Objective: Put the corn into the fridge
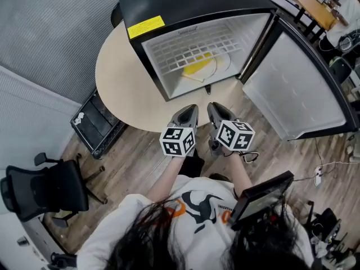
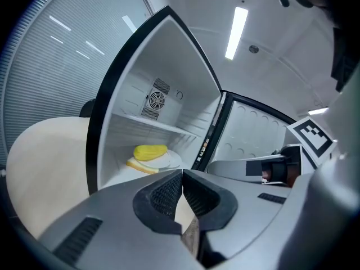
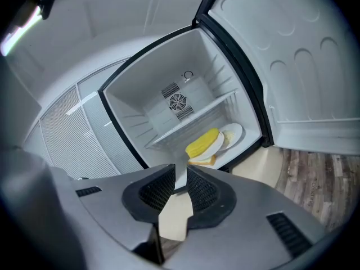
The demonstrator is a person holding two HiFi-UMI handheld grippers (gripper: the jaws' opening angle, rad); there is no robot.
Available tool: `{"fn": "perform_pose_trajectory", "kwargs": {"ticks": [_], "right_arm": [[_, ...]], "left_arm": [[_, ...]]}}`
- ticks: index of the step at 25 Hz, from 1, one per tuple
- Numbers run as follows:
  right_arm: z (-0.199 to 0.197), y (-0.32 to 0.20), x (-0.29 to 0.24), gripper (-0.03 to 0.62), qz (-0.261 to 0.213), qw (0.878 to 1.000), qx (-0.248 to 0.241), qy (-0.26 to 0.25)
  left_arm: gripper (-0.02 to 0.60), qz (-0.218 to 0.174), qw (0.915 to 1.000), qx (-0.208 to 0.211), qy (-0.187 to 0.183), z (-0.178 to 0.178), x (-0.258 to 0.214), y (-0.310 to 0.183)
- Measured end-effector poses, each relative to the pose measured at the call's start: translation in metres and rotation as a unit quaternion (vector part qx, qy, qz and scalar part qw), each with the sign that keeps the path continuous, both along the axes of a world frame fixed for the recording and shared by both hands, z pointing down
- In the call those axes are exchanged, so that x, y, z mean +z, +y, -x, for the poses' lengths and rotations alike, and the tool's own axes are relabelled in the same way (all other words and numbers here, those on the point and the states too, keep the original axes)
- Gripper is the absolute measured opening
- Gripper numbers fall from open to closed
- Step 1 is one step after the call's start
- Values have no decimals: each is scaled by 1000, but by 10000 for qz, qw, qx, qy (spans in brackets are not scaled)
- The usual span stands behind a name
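We hold both forearms out ahead, side by side, with the left tongs [image 1: 190, 108] and the right tongs [image 1: 214, 107] tipped slightly downward toward the small black fridge with a white lining [image 1: 169, 4]. The left tongs are pressed together and empty. The right tongs stand a sliver apart, with nothing between them.

The yellow cob of corn [image 1: 198, 67] lies inside on the fridge floor, below the white wire shelf [image 1: 191, 45]. It seems to rest on a round white plate [image 3: 234, 133].

The white-lined fridge door [image 1: 292, 89] is swung wide to the right. Both tips hang over the near edge of the round beige desk [image 1: 118, 77], with a strip of bare top between them and the fridge's front lip.
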State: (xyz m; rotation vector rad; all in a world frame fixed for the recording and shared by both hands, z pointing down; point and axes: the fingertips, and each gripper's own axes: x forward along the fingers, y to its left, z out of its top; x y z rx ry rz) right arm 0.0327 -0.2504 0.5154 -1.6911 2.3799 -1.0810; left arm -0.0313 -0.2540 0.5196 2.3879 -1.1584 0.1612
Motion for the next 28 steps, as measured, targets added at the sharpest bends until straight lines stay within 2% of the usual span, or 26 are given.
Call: {"fn": "perform_pose_trajectory", "kwargs": {"ticks": [8,15,22,28], "right_arm": [[-28,54,-9,66,-118,9997,-194,17],[-53,116,-10,64,-144,9990,-418,56],[-52,162,-5,62,-82,9972,-748,-41],[-48,180,-7,61,-102,9965,-817,-151]], "left_arm": [[12,-92,9996,-282,-8,-18,-11,57],[12,-20,9992,-382,-76,-42,-5,134],[12,-49,9977,-659,-139,-45,-9,185],[12,-144,9966,-779,-237,-38,-19,206]]}}
